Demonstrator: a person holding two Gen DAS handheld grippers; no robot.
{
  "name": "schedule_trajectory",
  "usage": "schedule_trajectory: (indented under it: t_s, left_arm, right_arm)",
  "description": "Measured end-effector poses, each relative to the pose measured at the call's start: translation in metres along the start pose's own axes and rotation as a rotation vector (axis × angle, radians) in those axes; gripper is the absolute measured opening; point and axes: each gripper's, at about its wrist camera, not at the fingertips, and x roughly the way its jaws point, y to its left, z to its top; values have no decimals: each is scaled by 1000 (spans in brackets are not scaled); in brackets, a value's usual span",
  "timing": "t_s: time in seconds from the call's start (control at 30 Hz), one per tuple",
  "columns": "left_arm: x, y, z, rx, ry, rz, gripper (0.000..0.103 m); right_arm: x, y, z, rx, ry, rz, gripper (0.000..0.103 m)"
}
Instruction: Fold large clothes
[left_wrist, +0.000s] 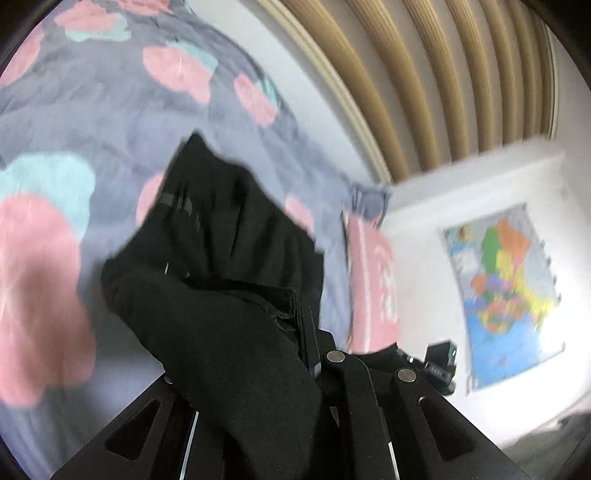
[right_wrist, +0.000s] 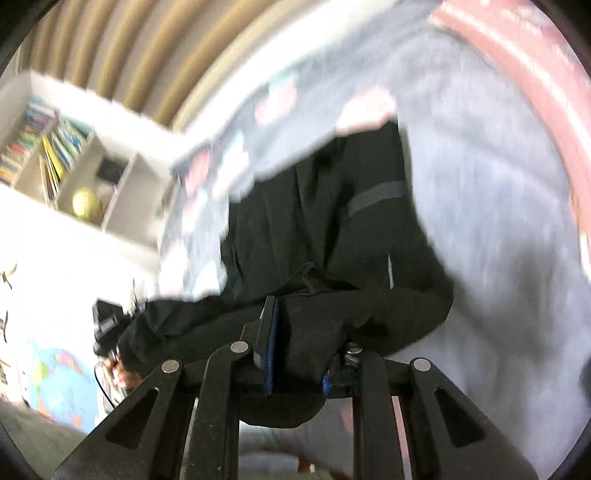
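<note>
A black garment (left_wrist: 221, 295) with a grey stripe hangs bunched over a bed with a grey-lilac cover (left_wrist: 110, 122) printed with pink and teal flowers. My left gripper (left_wrist: 299, 325) is shut on a fold of the garment, which drapes over its left finger. In the right wrist view the same black garment (right_wrist: 325, 229) stretches across the bed cover (right_wrist: 498, 221). My right gripper (right_wrist: 295, 314) is shut on the garment's edge; cloth covers its right finger. Both views are blurred by motion.
A pink pillow (left_wrist: 373, 288) lies at the bed's edge. A slatted wooden headboard (left_wrist: 424, 74) stands behind. A coloured map (left_wrist: 506, 295) hangs on the white wall. A white bookshelf (right_wrist: 66, 158) holds books and a gold ball (right_wrist: 86, 203).
</note>
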Motion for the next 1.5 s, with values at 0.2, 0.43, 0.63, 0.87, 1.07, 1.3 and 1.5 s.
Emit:
schedule_trajectory:
  t_s: [0.2,0.43,0.63,0.87,1.07,1.3,1.5]
  left_arm:
    - [37,-17,82,-42,-73,-17,18]
    - [148,38,178,-163,-37,136,19]
    - [251,112,199,-231,110,311,19]
    - [271,131,198,-187,185,267,21]
    - [232,108,196,-92,281,144,39]
    - [121,54,186,28,171,-55,75]
    - [138,50,199,126,92,326,79]
  right_arm:
    - [36,3,100,48,-101,-20,22]
    - [142,-50,171,174,-54,-184,22]
    - [242,-119,172,313,54,-324,22]
    - [267,-141,169,320,93,-330,22]
    - [234,-135,168,353,100,-248,28]
    - [171,-100,166,265,21,-119,51]
    - [156,-59,164,35,-20,-299,78]
